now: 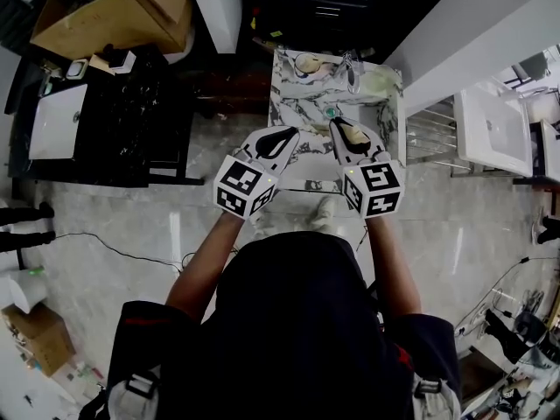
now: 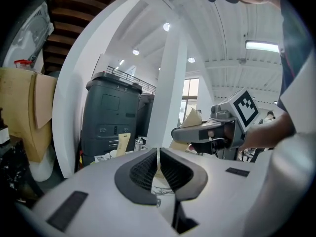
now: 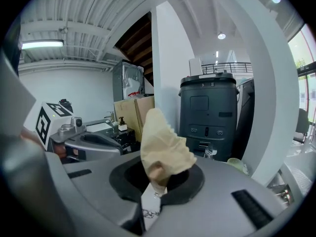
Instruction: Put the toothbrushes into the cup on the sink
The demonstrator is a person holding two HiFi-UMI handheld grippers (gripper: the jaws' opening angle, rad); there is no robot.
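Both grippers are raised side by side in front of a marble sink counter (image 1: 302, 94). My left gripper (image 1: 284, 136) is shut with nothing between its fingers; the left gripper view shows its pads (image 2: 148, 169) meeting. My right gripper (image 1: 343, 129) is shut on a crumpled tan cloth (image 3: 163, 149), which sticks up out of its jaws. A pale green cup (image 3: 238, 165) stands on the counter beyond it, with a small clear glass (image 3: 210, 153) beside it. I cannot make out any toothbrushes in these views.
On the counter lie a round dish (image 1: 308, 62) and a pale rag (image 1: 376, 81). A dark tall bin (image 2: 111, 120) stands behind the counter. A cardboard box (image 1: 114, 11) and a black stand with a white basin (image 1: 57, 121) are at left; another white basin (image 1: 490, 129) is at right.
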